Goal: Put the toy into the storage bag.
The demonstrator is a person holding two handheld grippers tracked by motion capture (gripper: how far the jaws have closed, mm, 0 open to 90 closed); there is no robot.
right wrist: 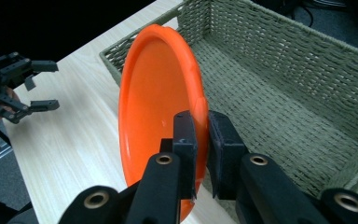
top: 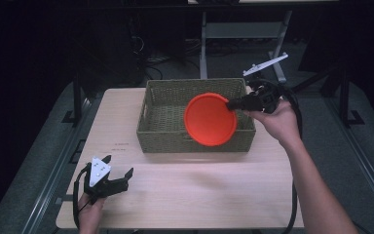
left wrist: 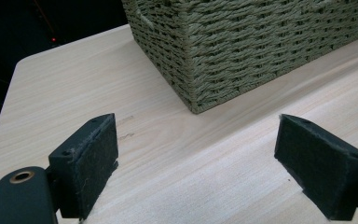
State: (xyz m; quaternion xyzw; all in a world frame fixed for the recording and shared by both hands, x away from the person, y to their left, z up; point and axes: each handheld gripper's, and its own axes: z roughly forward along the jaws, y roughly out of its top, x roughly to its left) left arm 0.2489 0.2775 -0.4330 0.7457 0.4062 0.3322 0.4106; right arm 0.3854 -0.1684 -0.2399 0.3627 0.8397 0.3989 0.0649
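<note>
One orange plate [top: 210, 120], one woven basket [top: 165, 131], two tongs [top: 120, 174]

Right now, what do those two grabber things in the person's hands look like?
Both are black. The left gripper has two blocky jaws with fuzzy black pads, brass-coloured rivets and a grey three-cornered plate on top. The right gripper carries a grey plate too, and trails a thick black cable.

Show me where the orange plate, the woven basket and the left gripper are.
orange plate [top: 209, 119]: high view, middle of its face.
woven basket [top: 165, 136]: high view, its near outer wall.
left gripper [top: 119, 168]: high view, midway between its open jaw tips.
</note>
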